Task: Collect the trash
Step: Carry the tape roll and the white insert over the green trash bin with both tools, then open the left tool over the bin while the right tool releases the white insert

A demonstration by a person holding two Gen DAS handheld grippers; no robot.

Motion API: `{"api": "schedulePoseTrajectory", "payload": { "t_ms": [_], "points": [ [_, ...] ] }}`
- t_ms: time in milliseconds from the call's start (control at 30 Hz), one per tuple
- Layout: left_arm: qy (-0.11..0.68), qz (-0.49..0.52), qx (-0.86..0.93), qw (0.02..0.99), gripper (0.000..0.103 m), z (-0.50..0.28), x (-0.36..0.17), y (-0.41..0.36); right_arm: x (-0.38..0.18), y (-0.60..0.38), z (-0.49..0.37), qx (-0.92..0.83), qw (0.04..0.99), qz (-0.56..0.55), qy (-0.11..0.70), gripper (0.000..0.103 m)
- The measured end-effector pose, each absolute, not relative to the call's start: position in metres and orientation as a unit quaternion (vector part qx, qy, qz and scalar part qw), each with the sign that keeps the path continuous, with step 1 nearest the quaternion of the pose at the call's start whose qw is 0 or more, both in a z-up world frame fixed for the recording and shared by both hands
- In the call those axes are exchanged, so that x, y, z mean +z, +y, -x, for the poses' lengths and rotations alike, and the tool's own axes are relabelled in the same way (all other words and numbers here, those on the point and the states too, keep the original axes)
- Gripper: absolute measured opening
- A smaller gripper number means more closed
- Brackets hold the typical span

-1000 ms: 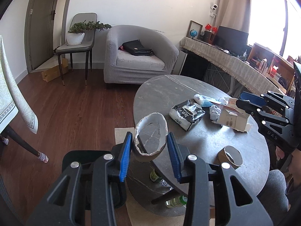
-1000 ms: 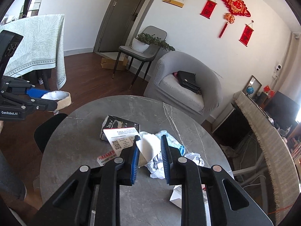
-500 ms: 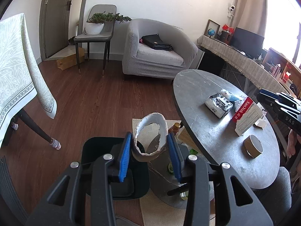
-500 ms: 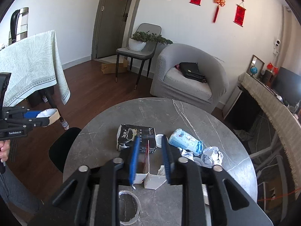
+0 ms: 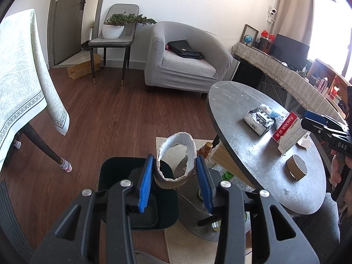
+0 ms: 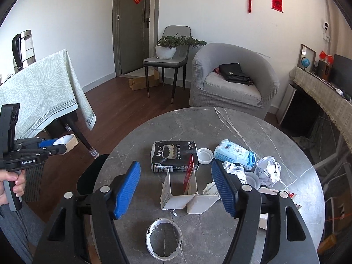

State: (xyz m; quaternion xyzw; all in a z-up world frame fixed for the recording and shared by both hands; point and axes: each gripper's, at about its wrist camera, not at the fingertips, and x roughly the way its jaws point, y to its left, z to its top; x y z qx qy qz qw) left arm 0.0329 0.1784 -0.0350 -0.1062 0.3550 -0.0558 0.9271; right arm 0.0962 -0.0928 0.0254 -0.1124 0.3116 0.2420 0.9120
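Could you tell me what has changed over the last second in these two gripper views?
The left gripper carried the torn paper ring off the round table to above the black bin. The right gripper let go of the opened white box; its jaws have just been opening. The left grip stayed shut; other trash unmoved.

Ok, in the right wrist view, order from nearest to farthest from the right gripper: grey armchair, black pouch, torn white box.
From the right gripper:
1. Torn white box, between its fingers.
2. Black pouch, just beyond, mid-table.
3. Grey armchair, past the table's far edge.
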Motion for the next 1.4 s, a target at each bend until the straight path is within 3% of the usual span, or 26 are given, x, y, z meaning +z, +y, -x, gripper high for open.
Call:
{"api": "schedulePoseTrajectory", "payload": {
  "t_ms": [167,333,367,400,433,933,1400],
  "points": [
    [0.354,0.105,-0.059,0.927,0.042,-0.032,-0.035,0.179,0.018,-0.098,-0.098,0.197,0.926,0.105,0.305,0.078],
    [0.354,0.107,-0.058,0.927,0.042,-0.032,-0.036,0.181,0.002,-0.101,-0.11,0.195,0.918,0.083,0.334,0.078],
    [0.354,0.109,-0.057,0.927,0.042,-0.032,-0.036,0.182,-0.002,-0.099,-0.111,0.198,0.916,0.083,0.339,0.073],
    [0.354,0.11,-0.056,0.927,0.042,-0.031,-0.037,0.184,-0.005,-0.098,-0.113,0.198,0.914,0.084,0.345,0.057],
    [0.354,0.111,-0.055,0.927,0.042,-0.031,-0.037,0.185,-0.008,-0.097,-0.114,0.198,0.911,0.086,0.351,0.051],
    [0.42,0.104,-0.004,0.901,0.041,-0.038,-0.089,0.217,0.028,-0.038,-0.088,0.257,0.911,0.087,0.31,0.05],
    [0.501,0.093,0.001,0.861,0.041,-0.07,-0.156,0.221,-0.025,0.086,-0.061,0.331,0.856,0.134,0.374,0.05]
  ]
}}
